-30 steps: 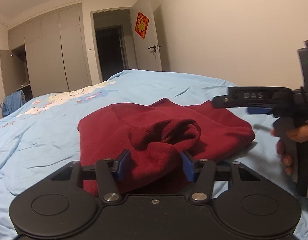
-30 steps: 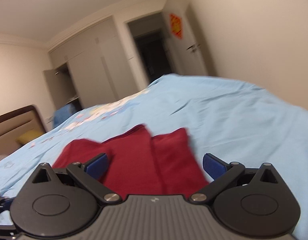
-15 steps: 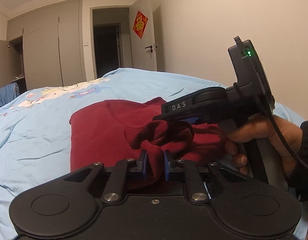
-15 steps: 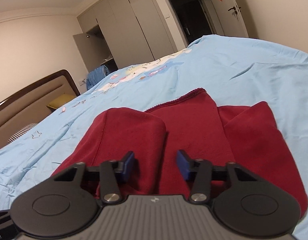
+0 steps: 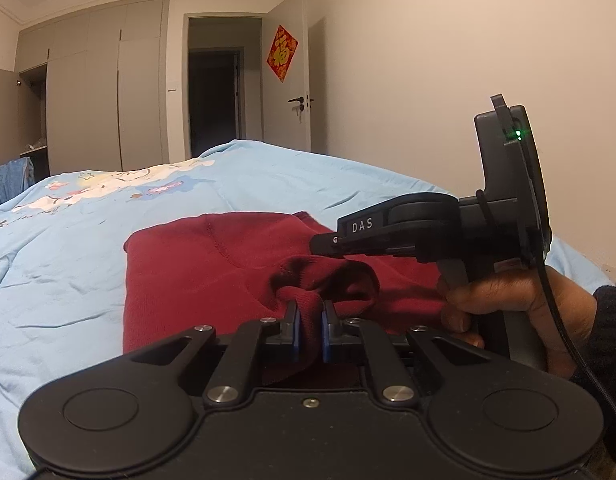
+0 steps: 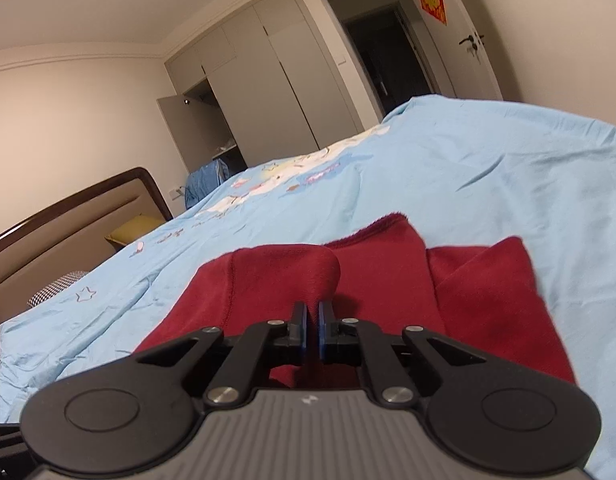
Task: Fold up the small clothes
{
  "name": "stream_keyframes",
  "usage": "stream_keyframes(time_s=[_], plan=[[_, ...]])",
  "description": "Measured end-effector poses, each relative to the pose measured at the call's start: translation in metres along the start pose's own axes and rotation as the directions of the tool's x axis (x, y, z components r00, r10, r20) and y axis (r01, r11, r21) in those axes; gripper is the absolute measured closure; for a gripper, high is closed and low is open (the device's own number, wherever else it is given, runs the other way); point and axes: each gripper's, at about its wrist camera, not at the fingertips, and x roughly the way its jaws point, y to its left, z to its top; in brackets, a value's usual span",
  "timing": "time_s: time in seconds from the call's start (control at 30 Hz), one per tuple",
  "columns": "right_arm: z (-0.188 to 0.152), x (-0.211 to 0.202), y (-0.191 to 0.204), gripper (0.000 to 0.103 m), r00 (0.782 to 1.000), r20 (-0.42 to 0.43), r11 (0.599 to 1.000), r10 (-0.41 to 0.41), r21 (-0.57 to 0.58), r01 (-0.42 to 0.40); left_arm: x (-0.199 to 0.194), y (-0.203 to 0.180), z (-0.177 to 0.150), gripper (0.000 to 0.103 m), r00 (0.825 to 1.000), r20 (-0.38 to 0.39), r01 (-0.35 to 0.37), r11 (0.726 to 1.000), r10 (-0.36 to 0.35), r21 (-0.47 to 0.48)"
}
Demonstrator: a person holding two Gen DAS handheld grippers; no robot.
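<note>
A dark red garment (image 5: 195, 268) lies partly folded on the light blue bedspread (image 5: 67, 240). My left gripper (image 5: 309, 320) is shut on a bunched fold of its near edge; red cloth shows between the blue pads. In the right wrist view the same red garment (image 6: 380, 264) spreads ahead, and my right gripper (image 6: 312, 322) is shut on its near edge, pads almost touching with cloth pinched between them. The right gripper's body, marked DAS (image 5: 408, 228), hangs over the garment in the left wrist view, held by a hand (image 5: 508, 300); its tips are hidden there.
The bedspread (image 6: 488, 168) stretches far ahead and to both sides. A wooden headboard (image 6: 67, 216) with a yellow pillow (image 6: 135, 228) stands at the left. Wardrobes (image 5: 99, 100), an open door (image 5: 215, 96) and a bare wall lie beyond the bed.
Both grippers went from open to shut on the red garment's near edge. The right gripper moved in from the right, close beside the left one.
</note>
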Motion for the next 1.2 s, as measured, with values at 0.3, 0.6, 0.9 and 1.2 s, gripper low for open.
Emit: stream_keyframes(time_s=[0.3,0.6,0.9,1.2], plan=[[0.015,-0.031,-0.04,0.097,0.993,0.08,0.996,-0.082,0.054,0.078,0.026,-0.031,0.014,0.094,0.994,0.018,0.11,0.992,-0.111,0.06],[0.015,-0.049,-0.073,0.097,0.982,0.109,0.983,-0.156,0.11,0.144,0.054,-0.052,0.015,0.094,0.98,-0.011,0.199,0.978,-0.199,0.059],[0.0,-0.046,-0.078,0.097,0.973,0.081,0.971,-0.215,0.126,0.204,0.071,-0.053,0.014,0.092,0.972,-0.051,0.233,0.972,-0.231,0.03],[-0.008,-0.045,-0.078,0.093,0.971,0.072,0.969,-0.228,0.113,0.219,0.073,-0.042,0.015,0.086,0.963,-0.045,0.265,0.963,-0.267,-0.041]])
